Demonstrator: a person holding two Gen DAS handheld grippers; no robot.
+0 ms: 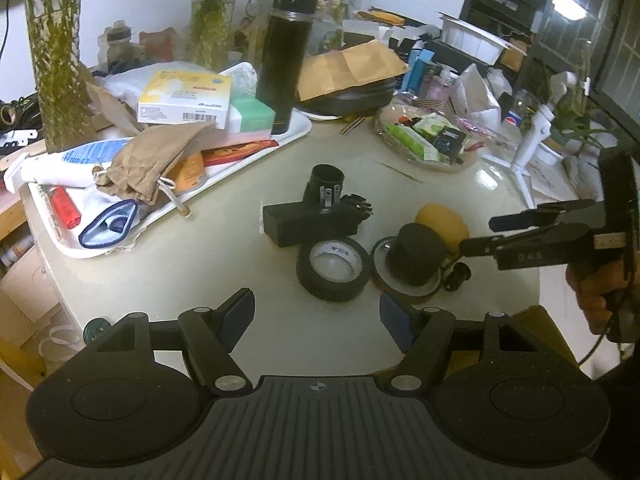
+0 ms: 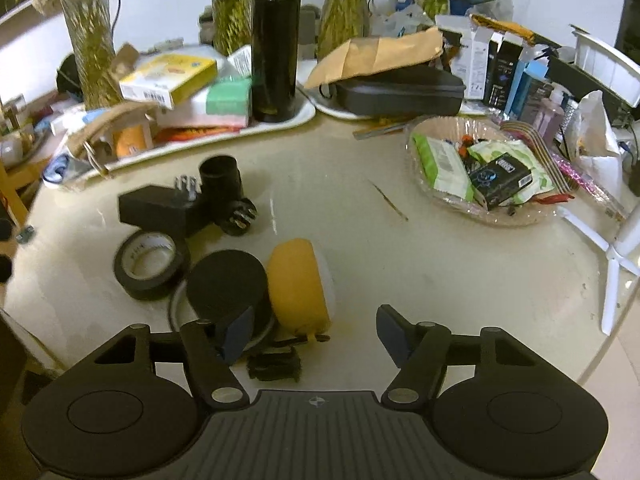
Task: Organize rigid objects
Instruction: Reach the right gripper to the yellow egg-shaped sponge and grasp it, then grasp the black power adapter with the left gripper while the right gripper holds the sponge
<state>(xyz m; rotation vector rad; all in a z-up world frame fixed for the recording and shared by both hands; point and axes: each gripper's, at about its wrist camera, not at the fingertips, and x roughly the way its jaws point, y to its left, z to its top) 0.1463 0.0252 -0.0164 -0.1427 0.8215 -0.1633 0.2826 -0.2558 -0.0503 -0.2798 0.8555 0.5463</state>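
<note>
left gripper [image 1: 316, 320] hangs spread and empty; a black tape roll [image 1: 333, 269] lies just ahead of its tips. further right, the right gripper [image 2: 316, 332] stands parted, holding nothing, a yellow case [image 2: 298, 284] just ahead: likely light, rigid, best pinched across its sides.

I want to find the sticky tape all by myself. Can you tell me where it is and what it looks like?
Start at the tall black flask standing on the white tray, then come forward to the cluster of black things on the pale table. The black tape roll lies flat on that cluster's left. It alone is a ring with a white inner core.
</note>
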